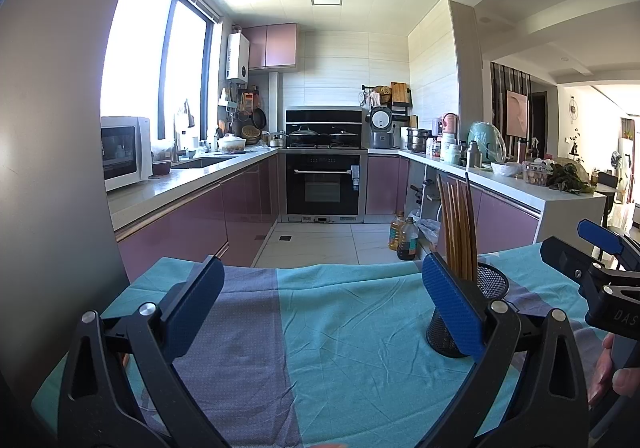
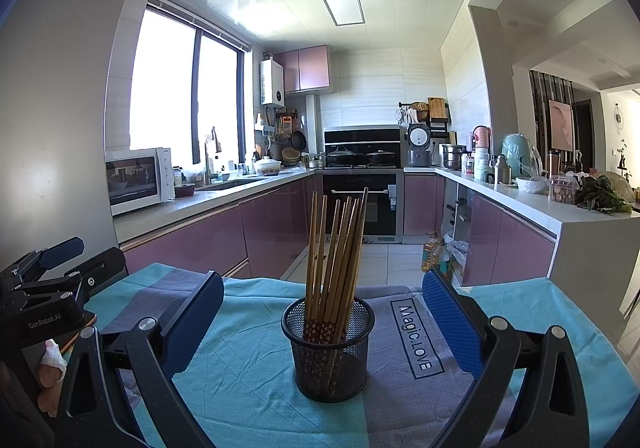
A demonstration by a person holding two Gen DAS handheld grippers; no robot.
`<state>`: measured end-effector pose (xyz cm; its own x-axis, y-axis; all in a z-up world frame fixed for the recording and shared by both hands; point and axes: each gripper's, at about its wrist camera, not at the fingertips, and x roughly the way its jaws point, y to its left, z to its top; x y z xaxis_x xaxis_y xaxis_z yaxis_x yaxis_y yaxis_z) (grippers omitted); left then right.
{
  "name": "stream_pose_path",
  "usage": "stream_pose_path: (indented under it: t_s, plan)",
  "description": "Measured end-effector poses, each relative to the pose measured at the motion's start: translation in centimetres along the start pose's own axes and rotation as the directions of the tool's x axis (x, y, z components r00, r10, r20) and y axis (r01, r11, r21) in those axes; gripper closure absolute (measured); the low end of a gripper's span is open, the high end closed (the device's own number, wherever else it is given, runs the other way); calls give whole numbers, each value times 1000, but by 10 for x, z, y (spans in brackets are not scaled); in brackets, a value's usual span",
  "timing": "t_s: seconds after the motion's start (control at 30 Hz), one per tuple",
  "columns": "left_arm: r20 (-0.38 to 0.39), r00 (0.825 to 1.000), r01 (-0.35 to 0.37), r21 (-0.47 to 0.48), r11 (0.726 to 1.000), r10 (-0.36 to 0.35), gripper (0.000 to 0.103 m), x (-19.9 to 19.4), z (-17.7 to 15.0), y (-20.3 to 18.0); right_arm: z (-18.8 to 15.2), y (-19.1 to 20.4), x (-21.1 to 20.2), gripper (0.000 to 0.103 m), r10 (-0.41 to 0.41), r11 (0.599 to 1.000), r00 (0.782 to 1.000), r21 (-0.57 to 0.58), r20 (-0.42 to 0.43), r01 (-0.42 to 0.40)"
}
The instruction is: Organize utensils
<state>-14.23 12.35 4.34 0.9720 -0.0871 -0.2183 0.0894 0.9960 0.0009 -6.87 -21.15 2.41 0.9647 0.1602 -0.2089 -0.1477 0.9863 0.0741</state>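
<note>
A desk covered by a wrinkled turquoise and grey-purple cloth (image 2: 256, 360) fills the foreground, with a purple-fronted kitchen behind it. Near the middle of the cloth stands a round black wire-mesh holder (image 2: 329, 348), upright. A bundle of long brown wooden chopsticks (image 2: 336, 248) stands inside the holder, with patterned red ends down in the mesh and plain ends fanning out well above the rim.

The right claw (image 2: 322, 320) faces the holder head-on, its blue-padded jaws spread wide to either side of it, holding nothing and touching nothing. The left claw (image 1: 320, 300) hovers over bare cloth to the left of the holder, jaws also spread wide and empty; in its view the holder sits just behind its right-hand pad.

No loose utensils show on the cloth, so the tidying looks close to finished.

The chopsticks are probably light, stiff and smooth, likely to slip or scatter if pinched one at a time; gripping the bundle across its middle, above the rim, seems safest. The holder looks light and could tip if nudged.
</note>
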Motion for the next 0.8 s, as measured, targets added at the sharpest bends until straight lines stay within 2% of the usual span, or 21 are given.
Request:
stream_pose_path:
  t_s: [0.8]
  plan:
    - [8,1000,-6,4,1000,6,6,0,-1,0,-2,-2,-2,7,0,1000,1000,9,-2,0]
